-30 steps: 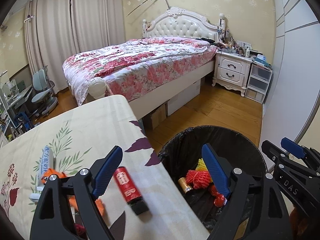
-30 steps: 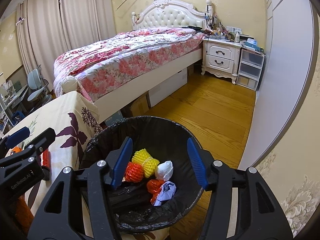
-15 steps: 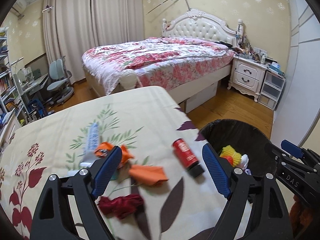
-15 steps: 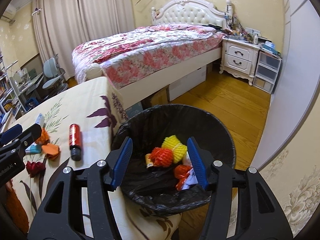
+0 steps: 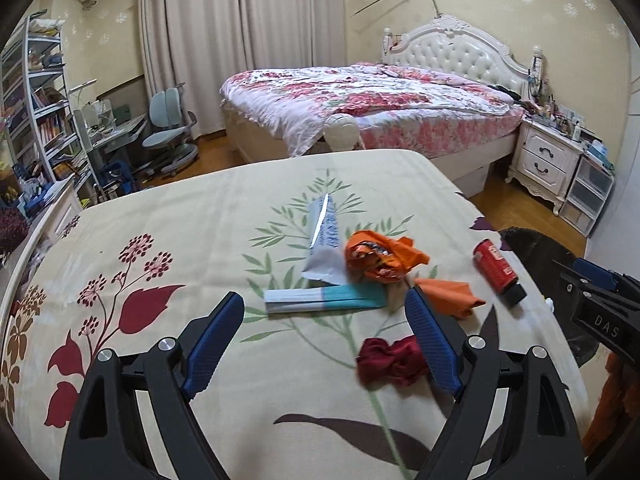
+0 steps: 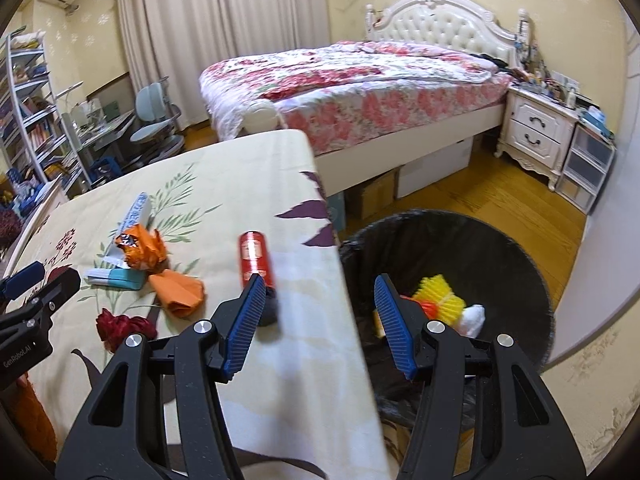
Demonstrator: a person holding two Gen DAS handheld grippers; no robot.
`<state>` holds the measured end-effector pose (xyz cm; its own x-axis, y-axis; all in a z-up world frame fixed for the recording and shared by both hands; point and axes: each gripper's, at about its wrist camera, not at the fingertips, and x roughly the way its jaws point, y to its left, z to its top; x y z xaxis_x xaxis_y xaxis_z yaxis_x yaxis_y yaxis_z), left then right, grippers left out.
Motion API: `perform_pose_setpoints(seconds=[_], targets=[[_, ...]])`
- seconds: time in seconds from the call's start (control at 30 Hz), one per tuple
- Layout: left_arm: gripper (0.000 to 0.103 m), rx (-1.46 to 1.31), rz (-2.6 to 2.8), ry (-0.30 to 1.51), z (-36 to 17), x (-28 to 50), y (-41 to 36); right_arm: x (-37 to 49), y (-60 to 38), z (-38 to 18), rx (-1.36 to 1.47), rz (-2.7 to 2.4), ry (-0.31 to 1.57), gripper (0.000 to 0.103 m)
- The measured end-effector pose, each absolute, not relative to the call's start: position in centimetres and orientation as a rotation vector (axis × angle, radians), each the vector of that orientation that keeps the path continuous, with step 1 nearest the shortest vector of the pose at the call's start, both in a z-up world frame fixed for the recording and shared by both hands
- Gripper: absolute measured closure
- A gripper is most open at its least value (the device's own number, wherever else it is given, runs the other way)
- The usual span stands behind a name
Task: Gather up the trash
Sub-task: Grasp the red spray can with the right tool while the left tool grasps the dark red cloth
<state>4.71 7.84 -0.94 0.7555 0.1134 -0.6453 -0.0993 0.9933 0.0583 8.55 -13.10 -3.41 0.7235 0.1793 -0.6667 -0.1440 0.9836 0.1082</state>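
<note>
One red can lies lengthwise, black cap nearest.

Bare tablecloth left of litter, red can near bin edge

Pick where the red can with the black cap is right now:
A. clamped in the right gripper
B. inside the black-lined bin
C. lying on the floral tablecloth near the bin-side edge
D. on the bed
C: the red can lies flat on the tablecloth, beside the bin; the right gripper is open and empty.
</note>
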Motion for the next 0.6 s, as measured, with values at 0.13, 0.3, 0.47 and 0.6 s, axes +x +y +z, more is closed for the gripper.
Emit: perform_pose_setpoints(seconds=[0.13,0.3,0.47,0.6], targets=[[0.021,-0.001,0.150,0.731,-1.8,4.5,10.0,9.7,-11.0,-3.9,0.021,0.216,0.771,0.049],[0.021,-0.016,0.164,0.745,-2.4,4.4,11.2,10.9,-9.1,-4.7,-0.006,0.241,0.805,0.057],[0.021,-0.027,0.162,0.752,-2.8,4.4,11.5,11.8,-7.9,-5.3,-0.030,0.250,0.843,0.069],[0.021,-0.033,0.152,0.755,-2.9,4.5,11.6,12.2,-7.6,-5.8,-0.043,0.252,0.867,0.080]])
